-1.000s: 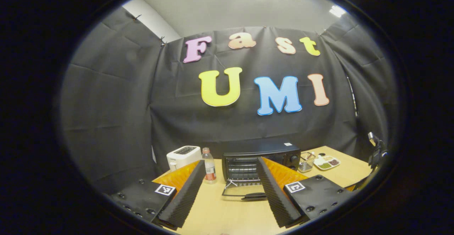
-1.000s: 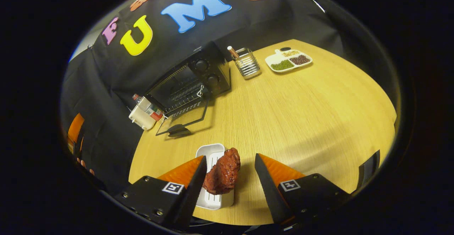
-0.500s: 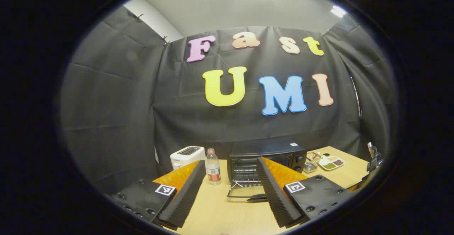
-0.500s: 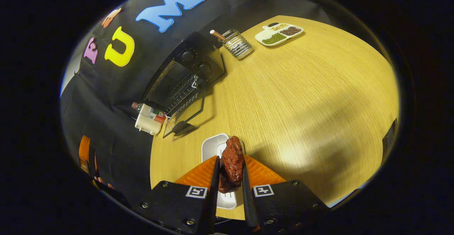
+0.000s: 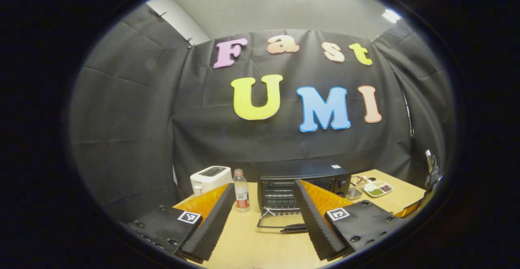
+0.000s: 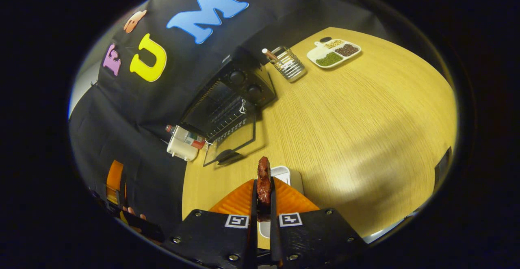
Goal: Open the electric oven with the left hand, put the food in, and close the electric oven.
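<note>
The black electric oven (image 5: 302,181) (image 6: 233,92) stands at the back of the wooden table with its glass door (image 5: 280,223) (image 6: 230,147) folded down flat. My left gripper (image 5: 264,210) hovers open well in front of the oven, holding nothing. In the right gripper view my right gripper (image 6: 263,198) is shut on a reddish-brown piece of meat (image 6: 263,181), squeezed thin between the fingers. The meat is above a white tray (image 6: 284,175) on the table. The left gripper (image 6: 118,179) and the hand holding it appear at the left edge of that view.
A white toaster (image 5: 210,178) (image 6: 178,149) and a drink bottle (image 5: 241,190) (image 6: 191,135) stand left of the oven. To its right are a wire holder (image 6: 289,63) and a white divided dish (image 6: 334,53) of beans. The table (image 6: 365,131) stretches wide to the right.
My right gripper went from open around the meat to shut on it and has raised it over the tray. The left gripper stayed open and drifted only slightly.
</note>
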### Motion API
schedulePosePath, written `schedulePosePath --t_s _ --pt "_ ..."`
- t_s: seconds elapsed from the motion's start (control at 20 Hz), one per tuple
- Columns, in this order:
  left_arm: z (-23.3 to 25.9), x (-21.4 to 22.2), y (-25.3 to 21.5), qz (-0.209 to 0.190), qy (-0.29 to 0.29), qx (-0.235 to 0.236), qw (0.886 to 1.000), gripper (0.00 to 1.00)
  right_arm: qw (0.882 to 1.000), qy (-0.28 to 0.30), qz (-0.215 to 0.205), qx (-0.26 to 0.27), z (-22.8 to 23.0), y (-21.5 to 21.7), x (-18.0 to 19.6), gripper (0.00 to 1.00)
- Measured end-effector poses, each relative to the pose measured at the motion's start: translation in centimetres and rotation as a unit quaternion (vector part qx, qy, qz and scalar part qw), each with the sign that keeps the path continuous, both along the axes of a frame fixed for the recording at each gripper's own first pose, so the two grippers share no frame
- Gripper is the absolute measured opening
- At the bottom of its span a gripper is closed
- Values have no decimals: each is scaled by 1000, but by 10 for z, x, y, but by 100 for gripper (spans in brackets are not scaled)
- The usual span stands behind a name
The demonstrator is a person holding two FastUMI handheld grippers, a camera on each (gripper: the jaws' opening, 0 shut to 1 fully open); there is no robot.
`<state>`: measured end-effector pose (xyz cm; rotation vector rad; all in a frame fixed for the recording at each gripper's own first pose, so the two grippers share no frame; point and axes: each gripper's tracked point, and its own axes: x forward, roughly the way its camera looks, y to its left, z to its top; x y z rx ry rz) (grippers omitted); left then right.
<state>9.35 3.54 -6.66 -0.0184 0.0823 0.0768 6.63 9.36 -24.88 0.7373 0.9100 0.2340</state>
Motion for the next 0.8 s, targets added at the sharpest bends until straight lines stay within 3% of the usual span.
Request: schedulePosePath --t_s 0.1,0.65,0.8 --pt "-4 5 0 -2 2 -4 1000 100 1000 -21 -2 2 17 5 15 13" --pt "-20 30 39 7 12 -11 1000 93 997 -68 -19 42 52 61 99 12" --pt "-23 35 58 18 16 -9 1000 100 995 -75 -26 56 51 81 124 12"
